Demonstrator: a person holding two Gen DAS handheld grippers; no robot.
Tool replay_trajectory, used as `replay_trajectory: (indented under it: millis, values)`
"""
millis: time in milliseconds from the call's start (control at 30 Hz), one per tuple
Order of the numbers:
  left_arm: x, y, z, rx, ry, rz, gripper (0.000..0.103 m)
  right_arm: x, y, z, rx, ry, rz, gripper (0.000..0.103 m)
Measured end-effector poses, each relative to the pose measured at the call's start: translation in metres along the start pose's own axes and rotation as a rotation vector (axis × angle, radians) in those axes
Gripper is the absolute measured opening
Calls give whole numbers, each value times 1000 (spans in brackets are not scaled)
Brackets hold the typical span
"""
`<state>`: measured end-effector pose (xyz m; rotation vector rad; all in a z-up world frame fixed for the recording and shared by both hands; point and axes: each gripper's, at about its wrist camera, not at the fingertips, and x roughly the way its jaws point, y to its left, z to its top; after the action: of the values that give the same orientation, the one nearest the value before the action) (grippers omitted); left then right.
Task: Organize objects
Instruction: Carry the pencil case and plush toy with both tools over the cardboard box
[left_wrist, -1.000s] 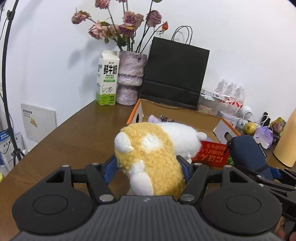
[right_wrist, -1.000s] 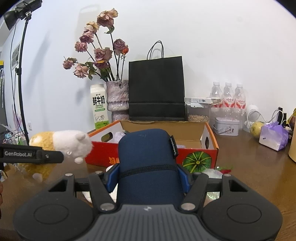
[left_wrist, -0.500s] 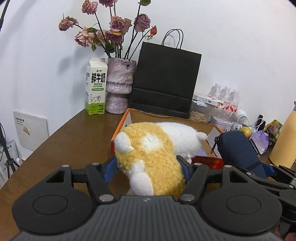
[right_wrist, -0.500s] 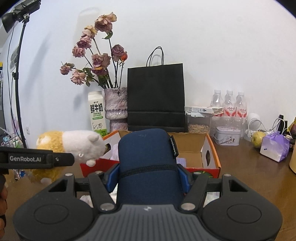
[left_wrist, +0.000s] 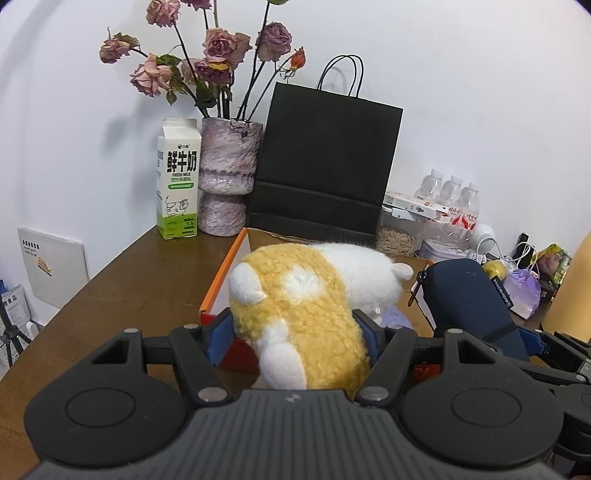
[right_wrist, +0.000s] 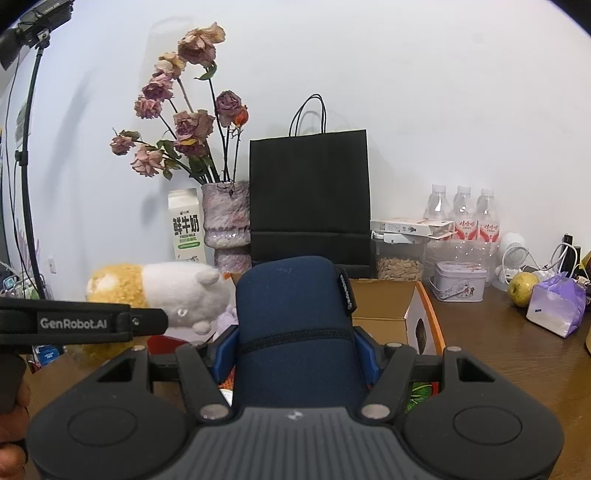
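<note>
Fuzzy plush toy (left_wrist: 306, 295) squeezed in left gripper (left_wrist: 295, 338); right gripper (right_wrist: 295, 349) clamps smooth navy pouch (right_wrist: 295, 325).

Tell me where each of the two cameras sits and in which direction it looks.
Left wrist: on the left gripper, facing the wall past the plush toy it holds; right gripper at right.
Right wrist: on the right gripper, facing the same wall past the blue pouch it holds; a hand at left.
Both show the black bag, milk carton and cardboard box.
</note>
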<state>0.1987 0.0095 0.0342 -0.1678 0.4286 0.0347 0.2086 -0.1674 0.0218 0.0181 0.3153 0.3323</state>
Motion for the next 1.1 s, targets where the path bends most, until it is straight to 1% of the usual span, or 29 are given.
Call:
replay_trajectory:
  millis: [300, 700, 1100]
  values:
    - [22, -11, 11, 8, -2, -3, 68, 19, -8, 11, 8, 0, -11, 63]
    - [55, -20, 35, -24, -24, 3, 68, 50, -24, 30, 58, -39, -31, 63]
    - [98, -22, 49, -26, -10, 12, 68, 91, -35, 40, 85, -21, -57, 63]
